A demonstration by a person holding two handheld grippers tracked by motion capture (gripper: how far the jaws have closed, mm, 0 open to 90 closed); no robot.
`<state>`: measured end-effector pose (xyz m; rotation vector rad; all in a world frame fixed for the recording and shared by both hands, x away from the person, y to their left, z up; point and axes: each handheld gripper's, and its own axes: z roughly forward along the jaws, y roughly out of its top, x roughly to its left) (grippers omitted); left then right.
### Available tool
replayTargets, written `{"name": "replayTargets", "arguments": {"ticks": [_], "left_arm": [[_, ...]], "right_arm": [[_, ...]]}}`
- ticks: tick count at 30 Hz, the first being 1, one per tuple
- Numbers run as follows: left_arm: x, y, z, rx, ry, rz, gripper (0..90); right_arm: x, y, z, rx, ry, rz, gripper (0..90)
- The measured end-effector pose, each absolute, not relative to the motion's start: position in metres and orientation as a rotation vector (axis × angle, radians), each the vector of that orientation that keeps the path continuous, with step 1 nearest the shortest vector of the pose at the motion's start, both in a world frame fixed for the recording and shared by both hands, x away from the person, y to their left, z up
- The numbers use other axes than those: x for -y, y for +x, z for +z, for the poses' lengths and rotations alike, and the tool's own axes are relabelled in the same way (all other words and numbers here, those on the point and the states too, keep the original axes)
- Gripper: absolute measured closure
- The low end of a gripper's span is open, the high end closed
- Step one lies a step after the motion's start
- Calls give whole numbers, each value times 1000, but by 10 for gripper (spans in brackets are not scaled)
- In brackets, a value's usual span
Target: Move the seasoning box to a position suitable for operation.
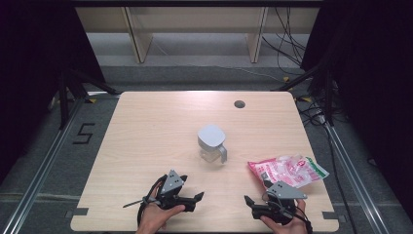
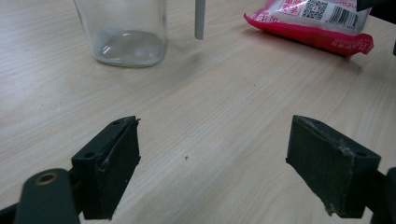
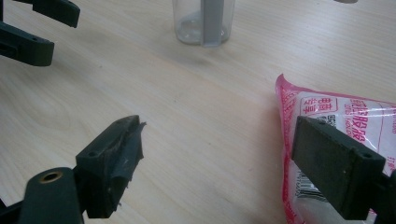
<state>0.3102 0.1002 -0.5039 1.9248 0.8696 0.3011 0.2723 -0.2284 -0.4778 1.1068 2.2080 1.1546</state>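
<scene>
So at that point you had both grippers parked at the near edge of the bench (image 1: 146, 126), nothing in either one. Your left gripper (image 1: 197, 197) had its jaws spread wide over bare wood, and the right gripper (image 1: 249, 202) was just as wide, with one jaw hanging over the corner of the snack bag (image 1: 288, 170) but not pinching it.

The bag was lying flat on the right side of the bench, just ahead of your right hand (image 1: 287, 225). The glass jar (image 1: 211, 144) with the grey lid and handle stood upright near the middle, well apart from both grippers.

My take on handling: the bag looked light, crinkly and soft, probably slippery film with air in it, so squeezing the belly would likely squash or skate off. I'd have gone for the sealed pink edge (image 3: 286, 100) nearest your right gripper, since that flat seam gives the pads something thin to bite. The jar looked rigid, smooth and breakable, heavier too, so the grey handle (image 2: 199, 19) seemed the safer hold than the clear wall.
</scene>
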Motion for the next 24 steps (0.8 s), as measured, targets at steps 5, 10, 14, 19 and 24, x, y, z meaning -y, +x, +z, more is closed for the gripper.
{"name": "replayTargets", "arguments": {"ticks": [5, 10, 14, 19, 24], "left_arm": [[-97, 312, -503, -866, 1906, 302, 183], [-92, 316, -501, -840, 1909, 307, 214], [-88, 318, -501, -844, 1903, 293, 234], [-85, 320, -501, -830, 1918, 282, 240], [-84, 321, -499, -834, 1914, 286, 243]], "right_arm": [[227, 271, -478, -2205, 1130, 1155, 172], [227, 271, -478, -2202, 1130, 1145, 171], [226, 271, -478, -2203, 1131, 1154, 172], [227, 271, -477, -2198, 1127, 1147, 171], [226, 272, -478, -2203, 1112, 1155, 172]]}}
